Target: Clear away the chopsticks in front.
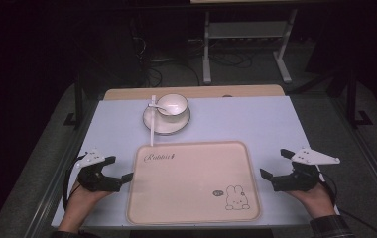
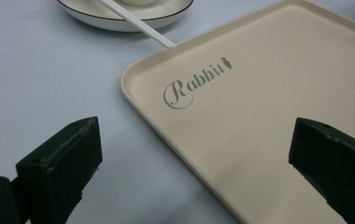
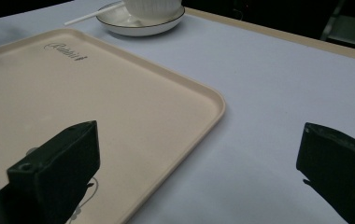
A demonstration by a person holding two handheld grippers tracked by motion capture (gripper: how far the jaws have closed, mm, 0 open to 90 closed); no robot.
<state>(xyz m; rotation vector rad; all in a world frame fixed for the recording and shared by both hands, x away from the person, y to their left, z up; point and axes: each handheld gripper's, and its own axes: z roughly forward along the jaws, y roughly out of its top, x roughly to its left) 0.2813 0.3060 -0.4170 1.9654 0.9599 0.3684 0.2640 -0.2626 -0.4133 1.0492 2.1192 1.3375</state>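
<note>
A cream-coloured rectangular plastic tray with rounded corners [image 1: 191, 168] lies flat on the pale blue tabletop [image 1: 256, 119]; the word "Rabbit" is printed in grey script with a small carrot mark near its far left corner, and a line-drawn rabbit with a small round emblem sits near its near right corner. Beyond the tray's far left corner stands a white saucer with a thin dark rim [image 1: 166, 121] carrying a white ribbed cup [image 1: 172, 104]; a long white stick-like utensil [image 1: 152, 121] lies across the saucer, and its near end touches or just overlaps the tray's far rim. Bare tabletop runs along the tray's right side and across the far right of the table, with a narrower strip on the left. A tan wooden edge shows along the table's far side. The left gripper [image 1: 118, 169], held in the person's left hand [image 1: 80, 196], sits just beside the tray's left edge, its jaws spread wide apart with nothing between them. The right gripper [image 1: 276, 163], in the right hand [image 1: 313, 197], sits just off the tray's right edge, its jaws likewise wide apart and empty. Both point inward toward the tray.
</note>
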